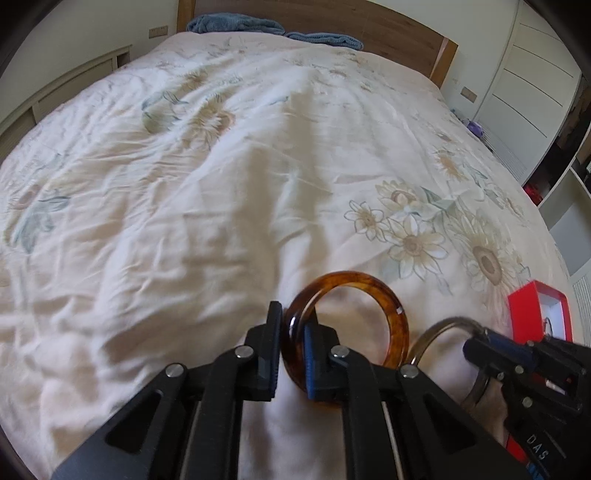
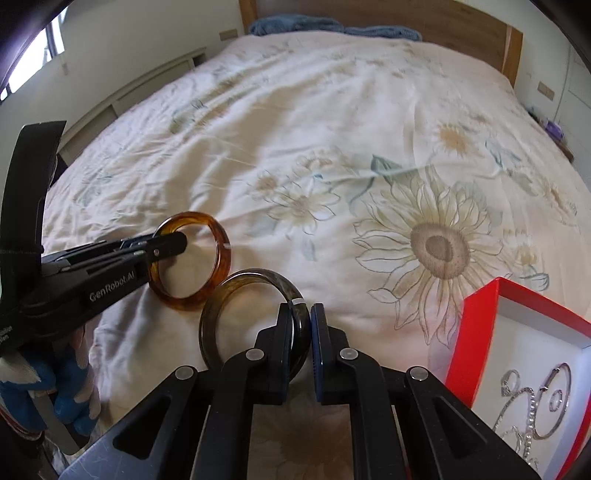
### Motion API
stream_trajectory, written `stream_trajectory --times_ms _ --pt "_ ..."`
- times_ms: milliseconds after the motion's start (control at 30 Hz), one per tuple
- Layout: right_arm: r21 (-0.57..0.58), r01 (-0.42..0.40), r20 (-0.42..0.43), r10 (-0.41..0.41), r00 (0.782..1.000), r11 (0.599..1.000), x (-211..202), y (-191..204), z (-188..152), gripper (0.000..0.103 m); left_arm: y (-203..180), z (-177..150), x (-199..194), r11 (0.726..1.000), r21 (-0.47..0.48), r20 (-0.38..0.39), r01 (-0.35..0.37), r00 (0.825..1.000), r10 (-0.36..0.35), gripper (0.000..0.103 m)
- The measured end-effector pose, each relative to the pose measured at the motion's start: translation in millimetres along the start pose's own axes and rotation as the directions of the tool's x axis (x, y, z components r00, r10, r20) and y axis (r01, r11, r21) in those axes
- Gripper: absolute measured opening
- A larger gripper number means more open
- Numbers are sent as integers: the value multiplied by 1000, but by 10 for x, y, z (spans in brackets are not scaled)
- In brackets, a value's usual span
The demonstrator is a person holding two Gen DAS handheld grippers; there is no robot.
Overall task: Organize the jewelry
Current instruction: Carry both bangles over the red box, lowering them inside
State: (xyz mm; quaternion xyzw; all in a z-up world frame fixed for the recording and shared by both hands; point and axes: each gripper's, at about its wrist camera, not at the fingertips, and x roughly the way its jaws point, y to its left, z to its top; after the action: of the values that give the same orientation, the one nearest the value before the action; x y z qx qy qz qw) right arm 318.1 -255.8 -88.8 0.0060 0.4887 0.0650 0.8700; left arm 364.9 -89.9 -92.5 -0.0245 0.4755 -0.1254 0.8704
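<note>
An amber tortoiseshell bangle [image 1: 354,277] stands tilted on the floral bedspread, and my left gripper [image 1: 294,318] is shut on its near-left rim. Just right of it lies a darker grey-brown bangle [image 2: 236,285] with my right gripper [image 2: 302,314] shut on its right rim. The right wrist view shows the amber bangle [image 2: 221,236] at left, with the left gripper [image 2: 173,243] reaching through it from the side. In the left wrist view the dark bangle [image 1: 436,328] and the right gripper [image 1: 476,347] sit at the lower right. The two bangles lie close together, nearly touching.
A red box [image 2: 469,332] with a white lining stands open at the right, holding silver jewellery [image 2: 535,398]; it also shows at the edge as the red box [image 1: 524,295]. The quilt [image 2: 332,129] stretches back to blue towels [image 1: 236,23] by the wooden headboard. A gloved hand [image 2: 74,387] holds the left gripper.
</note>
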Motion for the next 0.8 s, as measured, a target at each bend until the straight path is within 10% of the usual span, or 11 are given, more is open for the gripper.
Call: stream_trajectory --times_ms 800 --pt "44 26 181 -34 983 999 -1770 253 -762 10 -360 -852 -1755 991 112 86 -72 994 62 10"
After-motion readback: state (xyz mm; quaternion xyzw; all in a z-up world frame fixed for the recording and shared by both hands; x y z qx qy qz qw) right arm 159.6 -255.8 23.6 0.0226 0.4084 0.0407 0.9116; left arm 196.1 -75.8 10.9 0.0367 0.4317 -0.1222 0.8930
